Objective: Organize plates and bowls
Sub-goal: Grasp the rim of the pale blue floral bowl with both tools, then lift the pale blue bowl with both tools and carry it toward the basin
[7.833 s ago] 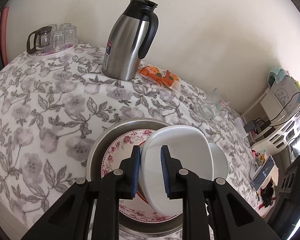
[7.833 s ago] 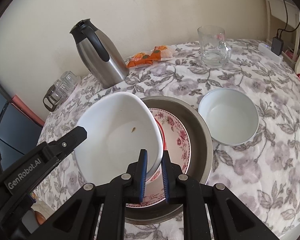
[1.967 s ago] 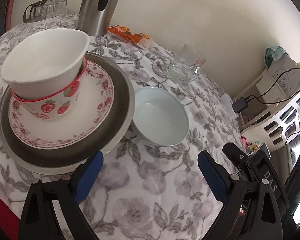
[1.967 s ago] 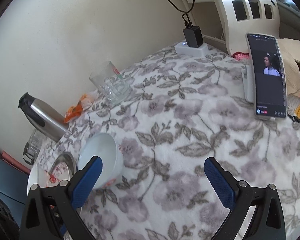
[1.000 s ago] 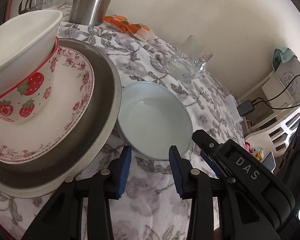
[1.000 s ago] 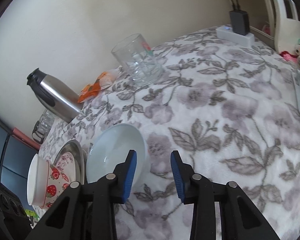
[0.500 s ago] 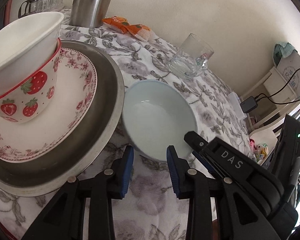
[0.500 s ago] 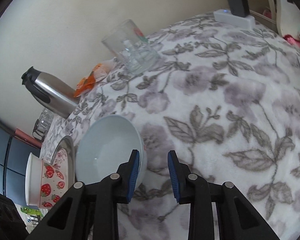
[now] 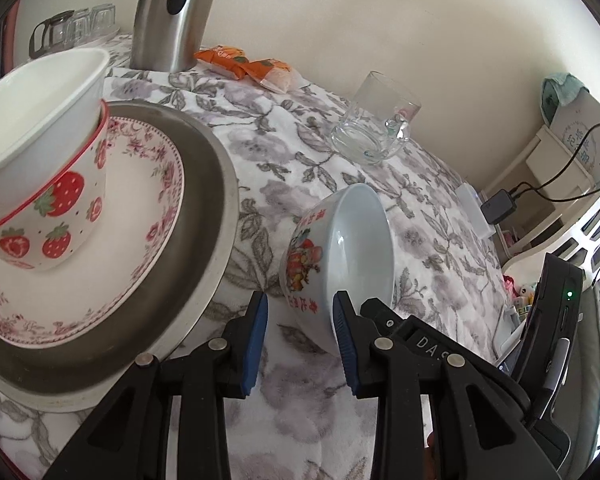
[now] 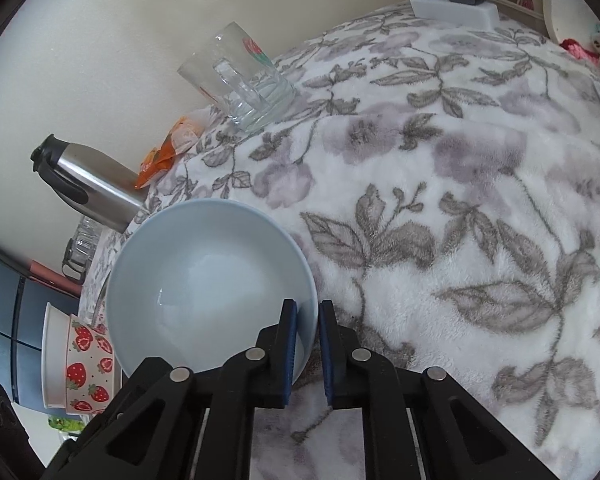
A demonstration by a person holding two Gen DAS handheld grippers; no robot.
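Both grippers frame the job, and the metal tray (image 9: pixel 216 200) serves as the landmark. Left of the tray's right rim, the stack is already built: a floral plate (image 9: pixel 140 216) lies in the tray, a strawberry bowl (image 9: pixel 60 208) sits on the plate toward its left side, and a plain white bowl (image 9: pixel 40 104) nests inside that one. Just right of the tray, the left gripper (image 9: pixel 300 336) hangs low over the cloth (image 9: pixel 300 168) with its jaws at a narrow gap; the last bowl's painted outer wall lies between them, but I cannot tell whether the right pad touches it, and the left pad stands clear. Further right, the pale bowl (image 10: pixel 204 280) with a red picture on its side is tipped up on edge, its mouth facing away from the tray. The right gripper (image 10: pixel 306 344) has just been closing its jaws and now pinches that bowl's near rim, 1 pad inside and 1 outside. So 3 pieces look placed and 1 is left: by my reckoning the pale bowl has to be carried left and nested into the white bowl. Beyond the tray stand a steel flask (image 9: pixel 172 16) and a glass mug (image 9: pixel 376 124), apparently outside the task.
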